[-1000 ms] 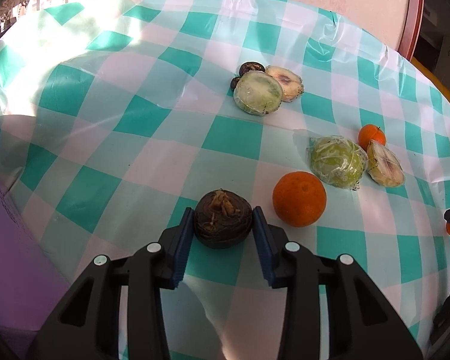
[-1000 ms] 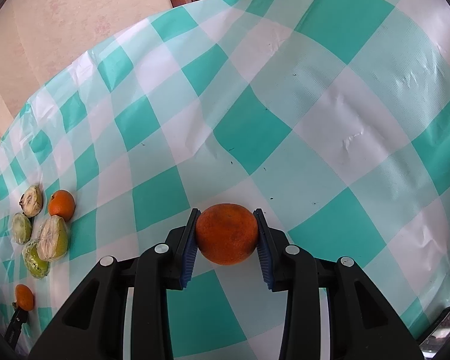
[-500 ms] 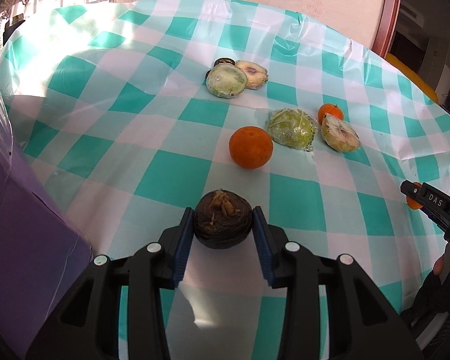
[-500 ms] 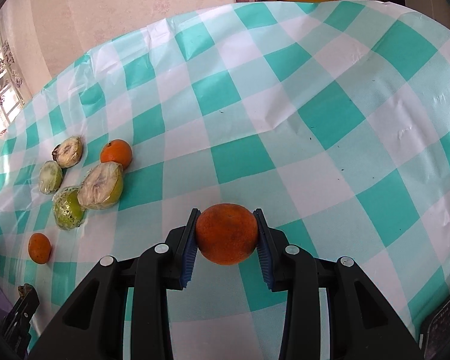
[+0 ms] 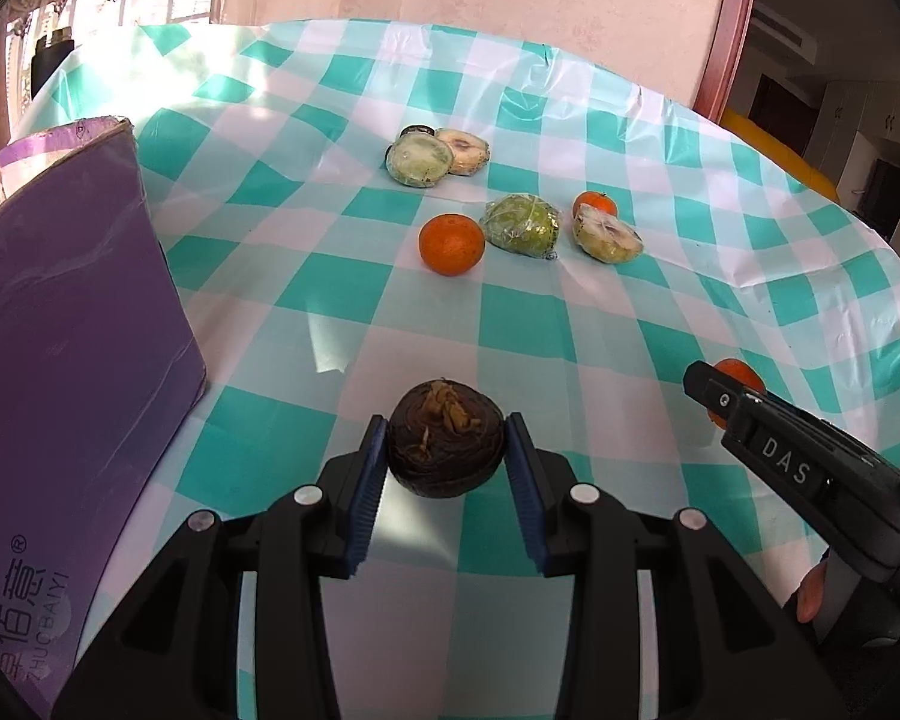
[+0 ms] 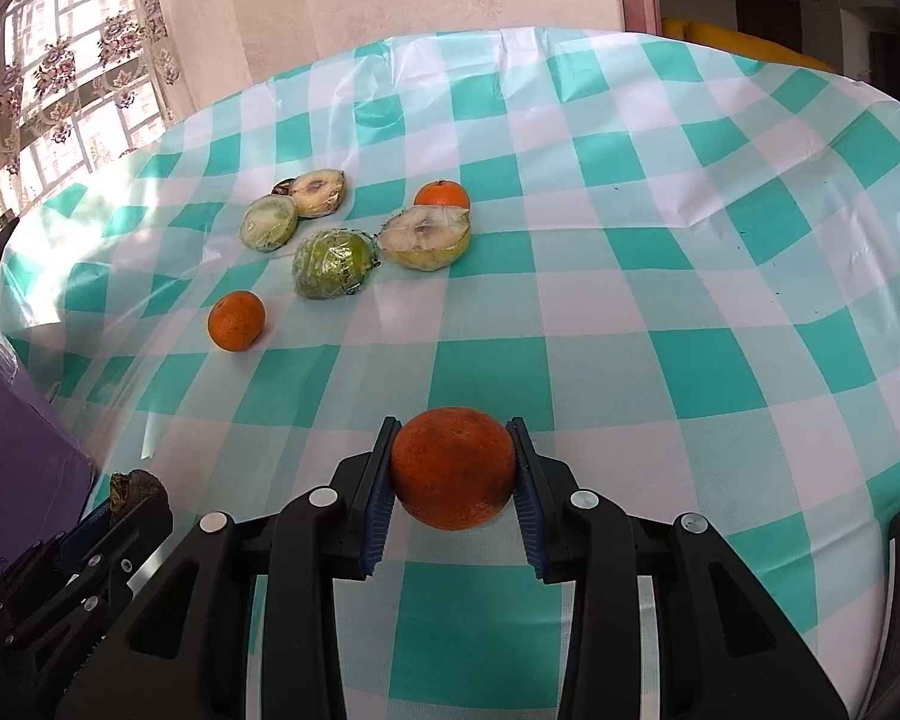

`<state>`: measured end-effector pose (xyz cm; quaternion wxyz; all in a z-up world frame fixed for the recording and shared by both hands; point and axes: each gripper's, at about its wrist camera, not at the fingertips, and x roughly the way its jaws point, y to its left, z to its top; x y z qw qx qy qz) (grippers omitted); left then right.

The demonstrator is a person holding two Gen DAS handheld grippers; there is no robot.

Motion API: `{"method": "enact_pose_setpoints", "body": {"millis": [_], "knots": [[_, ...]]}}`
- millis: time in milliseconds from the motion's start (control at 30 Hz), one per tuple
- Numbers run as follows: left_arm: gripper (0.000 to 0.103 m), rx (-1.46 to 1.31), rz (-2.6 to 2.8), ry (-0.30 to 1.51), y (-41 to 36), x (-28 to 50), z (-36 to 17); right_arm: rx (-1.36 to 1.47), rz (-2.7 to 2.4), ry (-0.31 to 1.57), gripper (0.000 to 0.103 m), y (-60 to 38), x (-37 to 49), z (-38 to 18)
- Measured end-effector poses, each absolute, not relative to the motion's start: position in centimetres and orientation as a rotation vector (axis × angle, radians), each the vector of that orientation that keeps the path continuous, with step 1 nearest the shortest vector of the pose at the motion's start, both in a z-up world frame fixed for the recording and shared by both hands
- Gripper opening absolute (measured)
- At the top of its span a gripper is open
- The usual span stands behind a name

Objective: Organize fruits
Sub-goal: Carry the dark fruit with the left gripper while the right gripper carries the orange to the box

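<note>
My left gripper [image 5: 446, 453] is shut on a dark brown round fruit [image 5: 446, 447], held above the checked table. My right gripper [image 6: 453, 468] is shut on an orange [image 6: 453, 468]; it also shows at the right of the left wrist view [image 5: 735, 387]. On the table lie a loose orange [image 5: 452, 243], a wrapped green fruit [image 5: 522, 224], a wrapped cut half [image 5: 607, 234], a small orange [image 5: 595, 204], and farther back a wrapped green half [image 5: 420, 159] beside a cut half [image 5: 462, 150].
A purple box [image 5: 72, 312] stands close at the left of the left gripper, also seen in the right wrist view [image 6: 18, 456]. The teal-and-white tablecloth [image 5: 570, 324] covers a round table. A wall and a red door frame [image 5: 726, 24] lie behind.
Both grippers pulled back and up from the fruits, each still holding its fruit. The purple box came into view at the left and the right gripper moved closer to the left one.
</note>
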<state>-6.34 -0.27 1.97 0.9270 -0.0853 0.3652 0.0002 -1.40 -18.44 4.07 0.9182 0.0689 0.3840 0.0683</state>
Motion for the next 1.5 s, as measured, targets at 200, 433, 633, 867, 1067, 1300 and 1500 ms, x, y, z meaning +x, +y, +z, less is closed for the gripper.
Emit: {"method": "enact_pose_setpoints", "body": {"millis": [200,433,633,867,1067,1300,1500], "knots": [[0.039,-0.161,-0.013,0.680,-0.4,-7.8,2.7,0.124,0.191,0.778,0.036,-17.5,-3.0,4.3],[0.039,-0.174,-0.011,0.613,0.4,-10.6,3.5,0.144,0.241,0.797,0.036,-17.1,-4.1,4.6],[0.039,-0.115,-0.002,0.509,0.6,-14.0,6.5,0.135,0.286,0.782,0.036,-15.7,-5.5,5.8],[0.039,-0.139,0.044,0.404,3.4,-17.4,10.8,0.114,0.381,0.749,0.036,-13.2,-7.3,8.1],[0.039,-0.160,0.100,0.359,6.3,-20.2,13.4,0.084,0.461,0.744,0.036,-10.5,-8.8,9.1],[0.039,-0.218,0.186,0.370,10.8,-22.0,14.3,0.033,0.563,0.728,0.036,-7.1,-10.4,10.4],[0.039,-0.246,0.257,0.404,14.1,-23.2,13.9,-0.016,0.639,0.696,0.036,-4.0,-11.6,12.2]]}}
